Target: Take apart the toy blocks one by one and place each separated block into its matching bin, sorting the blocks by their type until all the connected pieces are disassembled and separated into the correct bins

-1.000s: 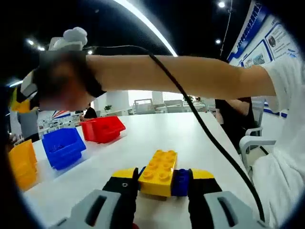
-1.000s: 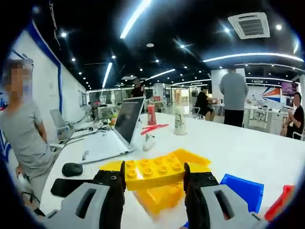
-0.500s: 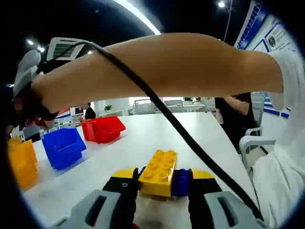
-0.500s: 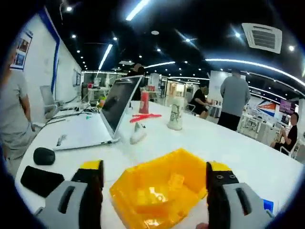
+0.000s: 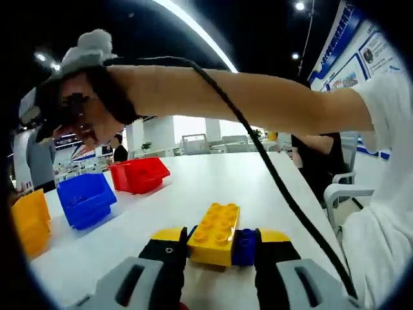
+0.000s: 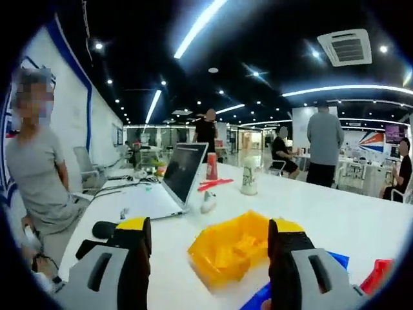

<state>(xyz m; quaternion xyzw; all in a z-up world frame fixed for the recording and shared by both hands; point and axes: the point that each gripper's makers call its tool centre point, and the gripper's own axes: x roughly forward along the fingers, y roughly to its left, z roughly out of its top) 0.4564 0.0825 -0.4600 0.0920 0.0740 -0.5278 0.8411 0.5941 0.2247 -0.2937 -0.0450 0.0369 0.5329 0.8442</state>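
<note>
In the left gripper view, my left gripper (image 5: pixel 214 242) is shut on a stack of toy blocks: a yellow block (image 5: pixel 215 234) on top of a blue block (image 5: pixel 244 247), held just above the white table (image 5: pixel 213 181). A red bin (image 5: pixel 139 174), a blue bin (image 5: pixel 86 197) and a yellow bin (image 5: pixel 27 221) stand in a row at the left. In the right gripper view, my right gripper (image 6: pixel 210 248) is open with nothing between its jaws, above the yellow bin (image 6: pixel 235 248), which holds yellow blocks. The blue bin (image 6: pixel 271 296) and the red bin (image 6: pixel 376 276) show at the lower right.
A person's arm (image 5: pixel 258 100) with a black cable (image 5: pixel 271 174) crosses the top of the left gripper view. In the right gripper view a laptop (image 6: pixel 174 181), a mouse (image 6: pixel 105 228), a cup (image 6: pixel 249 177) and a red can (image 6: pixel 211 166) sit on the table, with people around.
My right gripper opened and let the yellow block fall into the yellow bin, then drew back from the bin. The left gripper kept still with its stack.
</note>
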